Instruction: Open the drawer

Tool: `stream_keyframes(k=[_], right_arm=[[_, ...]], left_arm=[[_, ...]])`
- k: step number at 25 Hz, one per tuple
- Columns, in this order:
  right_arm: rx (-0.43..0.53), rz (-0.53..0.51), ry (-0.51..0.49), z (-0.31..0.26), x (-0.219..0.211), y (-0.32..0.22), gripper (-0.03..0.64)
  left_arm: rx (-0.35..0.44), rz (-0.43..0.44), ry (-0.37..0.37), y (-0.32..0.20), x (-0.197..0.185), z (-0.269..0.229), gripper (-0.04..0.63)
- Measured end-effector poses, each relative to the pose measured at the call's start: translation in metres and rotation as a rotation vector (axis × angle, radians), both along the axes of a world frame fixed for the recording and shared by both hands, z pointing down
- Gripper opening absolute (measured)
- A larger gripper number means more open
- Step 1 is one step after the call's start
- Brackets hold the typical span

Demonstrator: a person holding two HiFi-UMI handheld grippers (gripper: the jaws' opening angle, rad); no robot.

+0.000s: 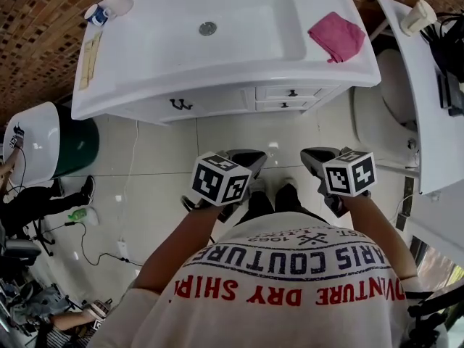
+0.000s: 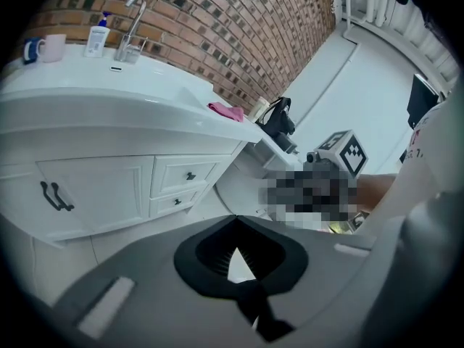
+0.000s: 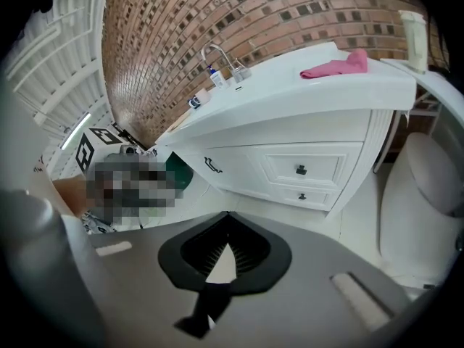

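I hold two tongs, and both are closed with nothing in them. The left tongs have their tips pressed together, and the right tongs look the same. Each carries one marker cube, so I count two cubes, the left one and the right one. They sit side by side above the tiled floor, pointing toward the vanity and well apart from it.

I count two drawers. They are stacked at the right end of the vanity front, under the white worktop. The upper drawer sits directly above the lower drawer. Each has one dark knob, and both are shut flush. Just left of them is one cabinet door with one dark curved handle.

On the worktop I see one pink cloth, crumpled to the right of the basin. At the back there is one tap, with one bottle and one mug near it. One white toilet stands to the right of the vanity.
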State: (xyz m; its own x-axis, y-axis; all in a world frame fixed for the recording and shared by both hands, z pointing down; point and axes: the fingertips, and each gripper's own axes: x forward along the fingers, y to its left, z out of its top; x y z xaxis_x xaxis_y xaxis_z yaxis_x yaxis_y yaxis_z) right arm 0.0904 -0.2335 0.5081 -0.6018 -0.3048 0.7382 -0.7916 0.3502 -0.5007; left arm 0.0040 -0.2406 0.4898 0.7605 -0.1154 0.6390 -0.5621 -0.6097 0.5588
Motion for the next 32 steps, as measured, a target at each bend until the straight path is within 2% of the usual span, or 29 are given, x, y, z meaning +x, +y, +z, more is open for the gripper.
stream_keyframes(k=[2, 7, 11, 18, 21, 26, 32], right_arm=[[0.003, 0.0, -0.007, 0.008, 0.003, -0.009, 0.009], [-0.032, 0.05, -0.013, 0.045, 0.006, -0.028, 0.106], [-0.006, 0.122, 0.023, 0.084, 0.011, -0.063, 0.179], [0.051, 0.317, 0.152, 0.149, 0.04, -0.134, 0.207], [0.052, 0.39, 0.199, 0.18, 0.046, -0.154, 0.206], [0.021, 0.397, 0.284, 0.212, 0.051, -0.169, 0.207], [0.006, 0.422, 0.299, 0.229, 0.049, -0.186, 0.207]], left_arm=[[-0.009, -0.011, 0.009, -0.005, 0.001, 0.001, -0.005], [-0.034, -0.016, 0.019, -0.012, 0.0, 0.008, -0.005], [-0.057, 0.003, 0.009, -0.011, -0.004, 0.025, -0.005], [-0.101, 0.042, -0.006, 0.008, -0.02, 0.051, -0.005], [-0.112, 0.027, -0.008, 0.008, -0.032, 0.065, -0.005], [-0.145, 0.027, -0.001, 0.01, -0.038, 0.079, -0.005], [-0.148, 0.019, -0.012, 0.0, -0.049, 0.088, -0.005]])
